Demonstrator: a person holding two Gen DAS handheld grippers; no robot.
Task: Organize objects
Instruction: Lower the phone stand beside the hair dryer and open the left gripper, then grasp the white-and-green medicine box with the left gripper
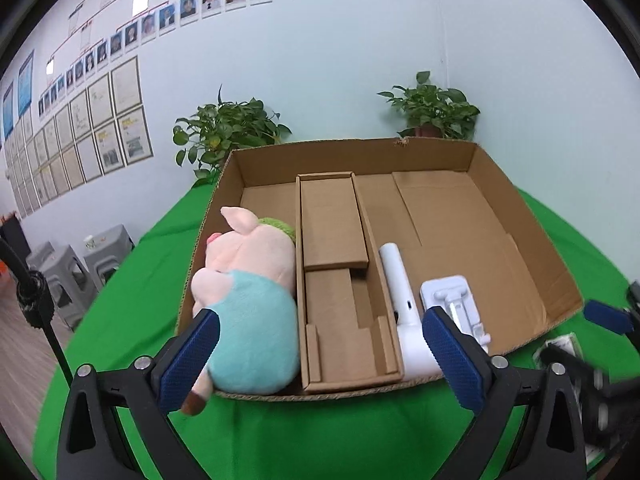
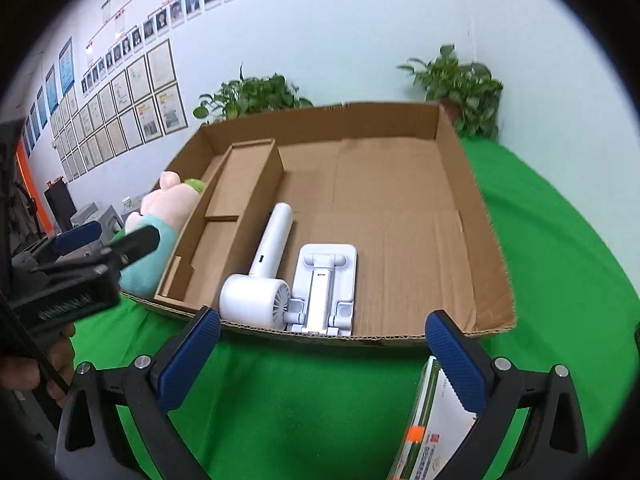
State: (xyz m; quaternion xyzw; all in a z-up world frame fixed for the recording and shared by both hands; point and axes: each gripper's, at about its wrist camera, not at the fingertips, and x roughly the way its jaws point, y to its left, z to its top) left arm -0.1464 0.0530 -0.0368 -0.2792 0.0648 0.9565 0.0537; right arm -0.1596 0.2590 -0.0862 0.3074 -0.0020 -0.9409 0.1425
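Observation:
A shallow cardboard box [image 1: 520, 240] [image 2: 460, 216] lies on the green table. In its left part lies a plush pig [image 1: 248, 304] [image 2: 160, 220] in a teal shirt. A cardboard insert [image 1: 336, 280] [image 2: 236, 216] stands next to it. A white handheld fan [image 1: 404, 320] [image 2: 260, 280] and a white folding stand [image 1: 452, 296] [image 2: 324, 284] lie right of the insert. My left gripper [image 1: 320, 360] is open and empty at the box's near edge. My right gripper [image 2: 324, 356] is open, in front of the box. A white and green packet [image 2: 436, 420] rests against its right finger.
The green cloth [image 1: 320, 432] [image 2: 560, 260] covers the table around the box. Two potted plants [image 1: 224, 132] [image 1: 432, 108] stand behind it by the wall. Grey stools [image 1: 68, 272] stand left of the table. The left gripper [image 2: 92, 248] shows at the left in the right wrist view.

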